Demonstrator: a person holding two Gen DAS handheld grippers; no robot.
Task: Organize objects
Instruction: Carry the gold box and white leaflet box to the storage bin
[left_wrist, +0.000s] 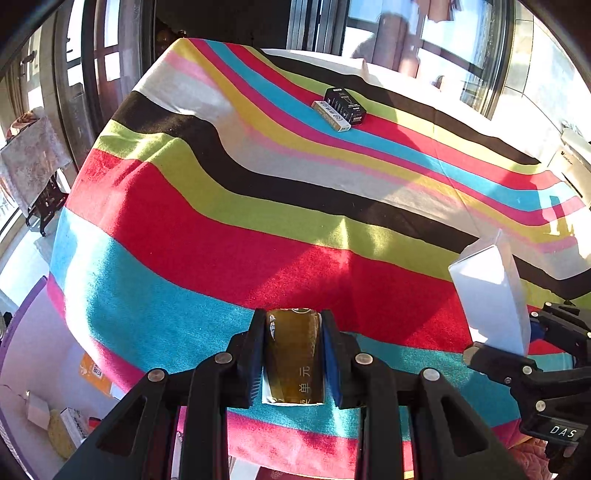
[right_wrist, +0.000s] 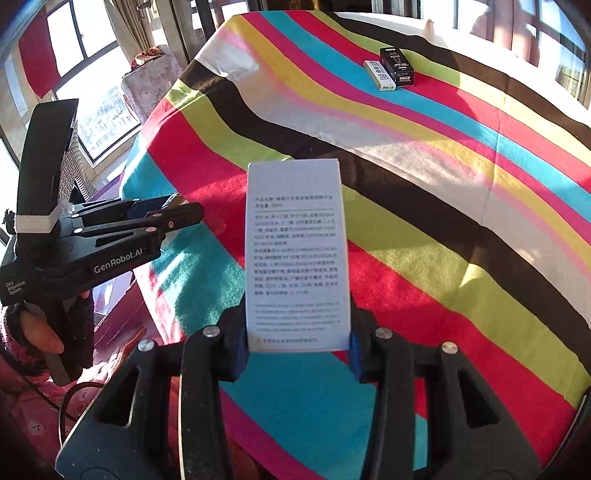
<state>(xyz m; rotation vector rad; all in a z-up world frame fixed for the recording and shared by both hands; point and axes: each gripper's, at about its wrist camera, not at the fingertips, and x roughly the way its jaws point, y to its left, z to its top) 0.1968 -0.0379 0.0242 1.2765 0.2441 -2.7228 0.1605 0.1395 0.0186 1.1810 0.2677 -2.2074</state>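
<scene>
L gripper (left_wrist: 293, 356) jaws clamp 1 gold pack (left_wrist: 294, 358); R gripper (right_wrist: 297, 345) jaws clamp 1 white box (right_wrist: 297, 254); 2 boxes (left_wrist: 340, 107) far.

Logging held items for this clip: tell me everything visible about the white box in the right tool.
The white box is a tall, slim carton, apparently cardboard, closed and undamaged. Its upward face carries dense small grey print, too fine to read. The right tool is shut on its near end, one finger on each long side, holding it above the striped cloth and pointing away from the camera.
</scene>
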